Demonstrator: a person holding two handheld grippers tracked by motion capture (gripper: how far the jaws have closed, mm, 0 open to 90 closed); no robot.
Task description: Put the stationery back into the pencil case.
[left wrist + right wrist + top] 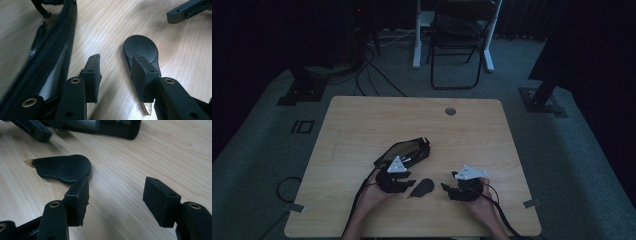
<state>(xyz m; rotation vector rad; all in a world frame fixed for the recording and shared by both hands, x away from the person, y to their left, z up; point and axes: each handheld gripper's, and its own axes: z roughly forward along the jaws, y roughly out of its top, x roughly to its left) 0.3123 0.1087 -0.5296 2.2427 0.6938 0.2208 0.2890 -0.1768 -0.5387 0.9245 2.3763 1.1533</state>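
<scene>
A small black teardrop-shaped piece (422,187) with a metal tip lies flat on the wooden table (362,120), between my two grippers. In the left gripper view the teardrop piece (141,47) lies just ahead of and partly under the right-hand jaw. My left gripper (117,77) is open with only bare wood between its pads. In the right gripper view the teardrop piece (65,168) sits beyond the left-hand jaw. My right gripper (118,201) is open and holds nothing. From above, the left gripper (408,183) and right gripper (445,187) point at each other across the piece.
A black mesh case (404,150) lies open just behind the left gripper, and its zipped edge (50,62) runs along that gripper's left side. A round cable hole (450,111) is near the table's far edge. A folding chair (459,45) stands beyond the table.
</scene>
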